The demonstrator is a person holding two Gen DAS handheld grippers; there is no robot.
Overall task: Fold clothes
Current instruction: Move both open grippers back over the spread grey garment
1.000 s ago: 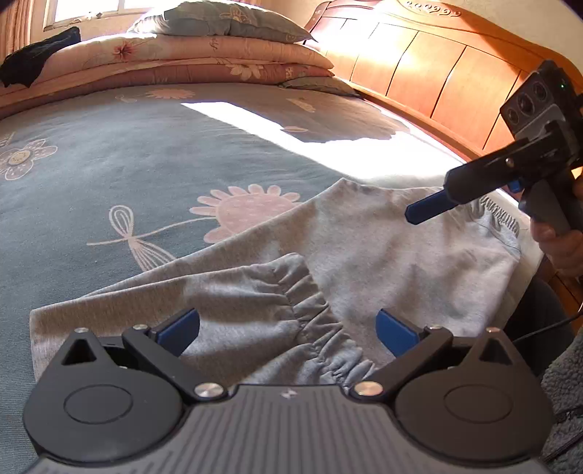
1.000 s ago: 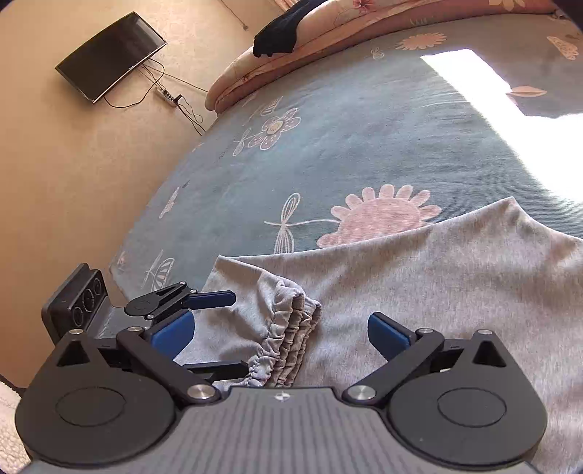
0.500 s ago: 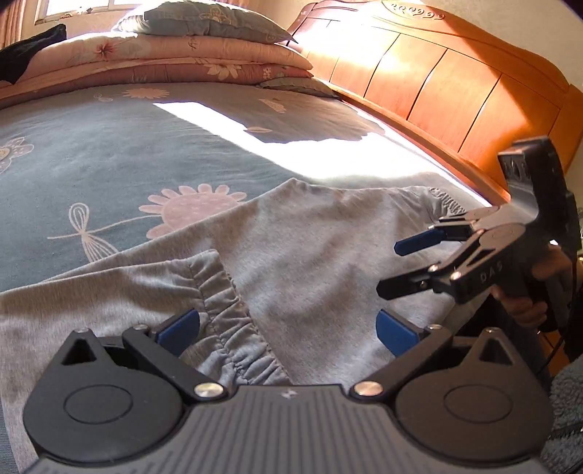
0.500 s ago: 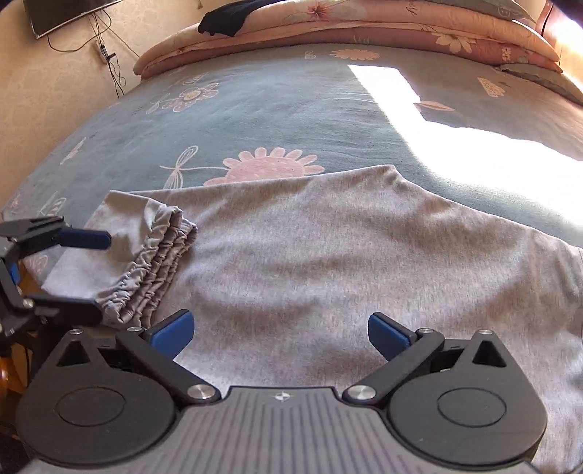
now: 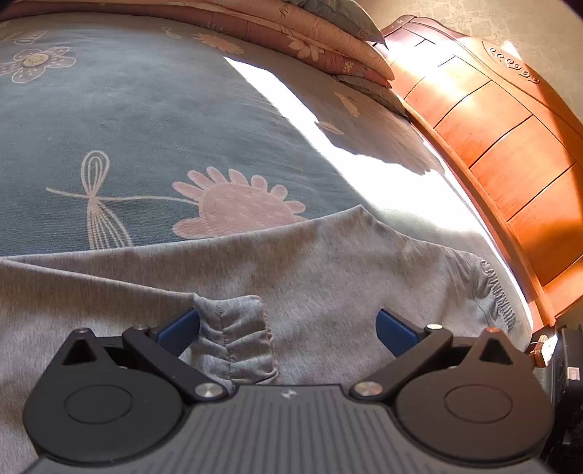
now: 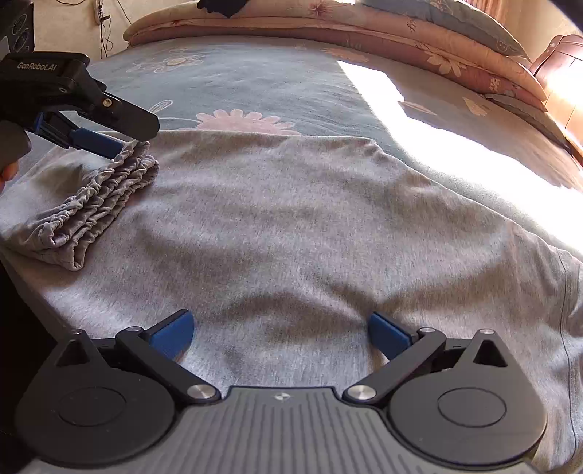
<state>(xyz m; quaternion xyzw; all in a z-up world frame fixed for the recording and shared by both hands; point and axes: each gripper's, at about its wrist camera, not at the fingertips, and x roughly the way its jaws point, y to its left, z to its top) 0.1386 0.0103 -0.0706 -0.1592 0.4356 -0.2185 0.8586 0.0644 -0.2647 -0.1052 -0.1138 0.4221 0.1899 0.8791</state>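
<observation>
We log the bed (image 5: 145, 120) first: blue-grey cover w/ pink flower and dragonfly prints, a hard sunlit band running across it toward the orange wooden headboard (image 5: 503, 146). Stacked pink floral quilts (image 6: 364, 32) w/ a blue-grey pillow on top sit at the far edge; a dark garment lies on the stack's left end in the right wrist view.

Next, the task item: grey sweatpants (image 6: 309, 226), spread flat on the near part of the bed, covering most of the foreground in both views. Elastic waistband (image 5: 497, 295) lies at the right end, near the headboard side. Gathered leg cuffs (image 6: 98, 197) are folded back over the pants body at the left end, lying on top of the fabric; two cuff layers look stacked.

Left gripper (image 5: 288, 324): we see its fingers set wide apart, low over the pants. Left blue pad touches the edge of the gathered cuff (image 5: 237, 339); right pad is clear of it, over plain fabric. Nothing is clamped. In the right wrist view one blue finger (image 6: 96, 143) meets the top cuff corner. A bit of the person's hand shows at the frame's left edge.

Right gripper (image 6: 280, 333): fingers also spread wide, holding nothing, over the mid-section of the pants; contact w/ fabric — can't tell.
</observation>
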